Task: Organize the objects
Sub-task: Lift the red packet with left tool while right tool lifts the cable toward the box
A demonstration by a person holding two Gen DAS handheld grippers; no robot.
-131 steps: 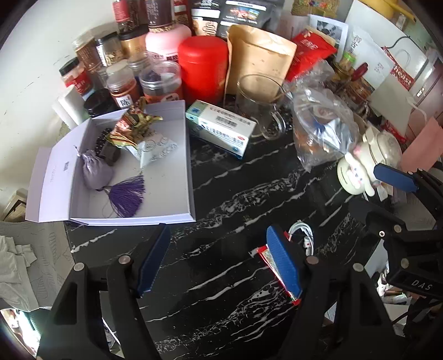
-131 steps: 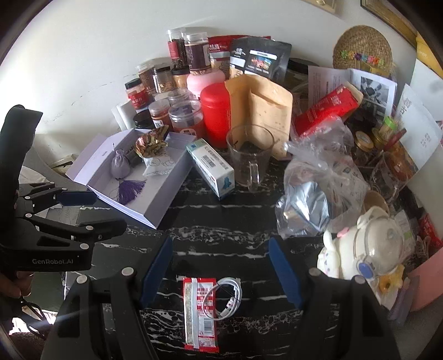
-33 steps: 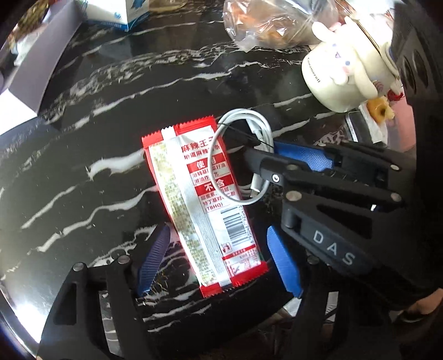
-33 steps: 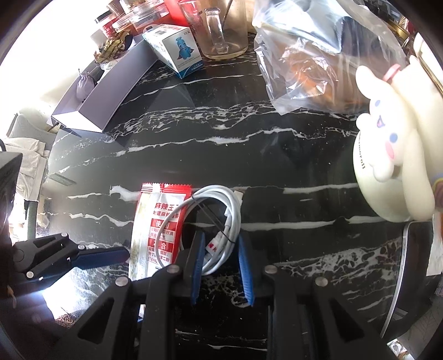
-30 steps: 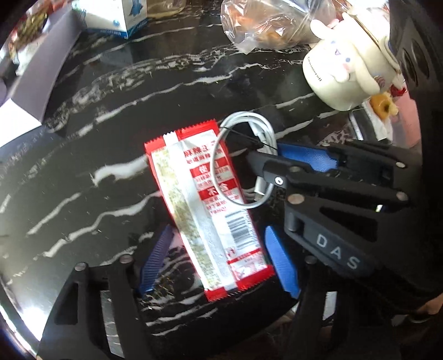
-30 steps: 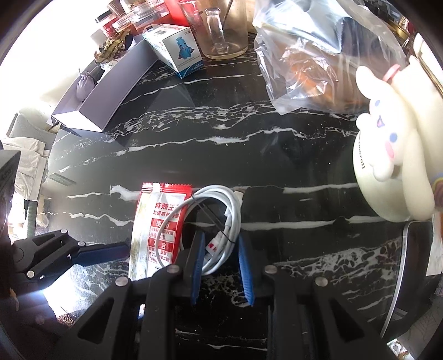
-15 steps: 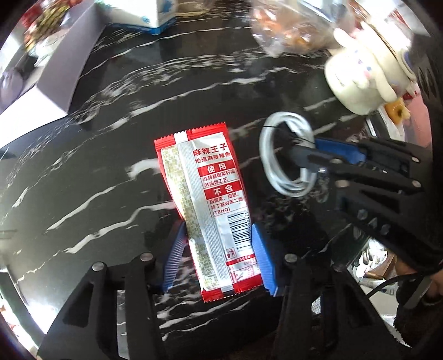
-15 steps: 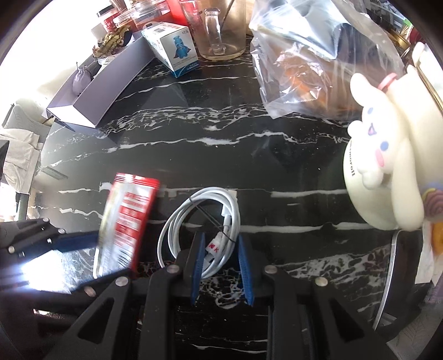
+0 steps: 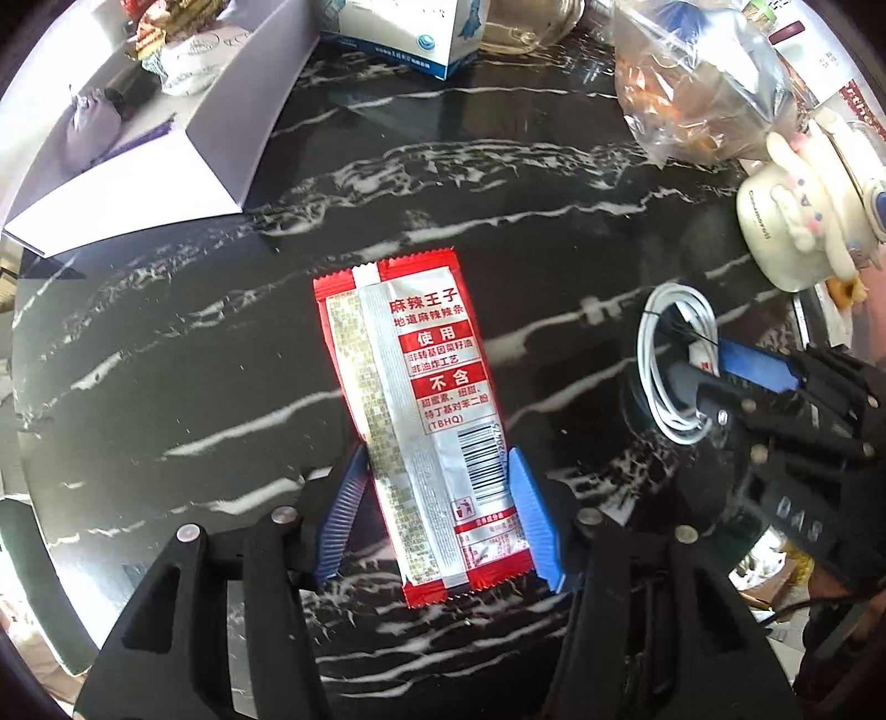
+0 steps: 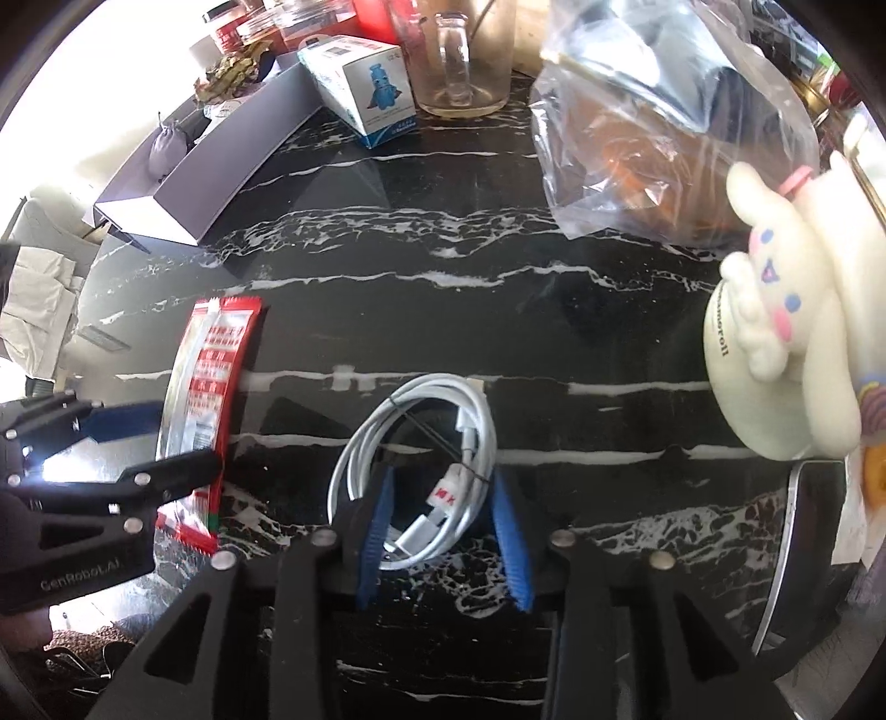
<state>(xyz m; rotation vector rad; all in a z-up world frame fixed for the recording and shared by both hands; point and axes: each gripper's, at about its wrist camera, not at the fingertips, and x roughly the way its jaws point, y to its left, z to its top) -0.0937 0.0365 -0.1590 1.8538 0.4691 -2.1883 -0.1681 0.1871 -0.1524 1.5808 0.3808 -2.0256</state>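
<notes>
A red and silver snack packet (image 9: 410,376) hangs between the blue pads of my left gripper (image 9: 437,451), lifted at a tilt off the black marble table (image 9: 498,194). The pads touch both its long edges while the jaws are opening. In the right wrist view the packet (image 10: 213,354) stands on edge in the left gripper (image 10: 185,437). To its right a coiled white cable (image 10: 437,383) lies on the table. My right gripper (image 10: 443,475) straddles the coil's near part with its jaws opening and the pads off it. The left wrist view shows the cable (image 9: 648,354) and right gripper (image 9: 698,360) too.
An open lavender box (image 9: 221,111) with trinkets sits at the far left. Behind it are a blue-and-white carton (image 9: 410,33) and a glass mug (image 10: 465,55). A clear plastic bag (image 9: 703,94) and a white bunny-shaped mug (image 10: 775,343) crowd the right side.
The left gripper closed on the packet, drew it out from under the cable and carried it left. The right gripper's jaws spread apart and let go of the cable.
</notes>
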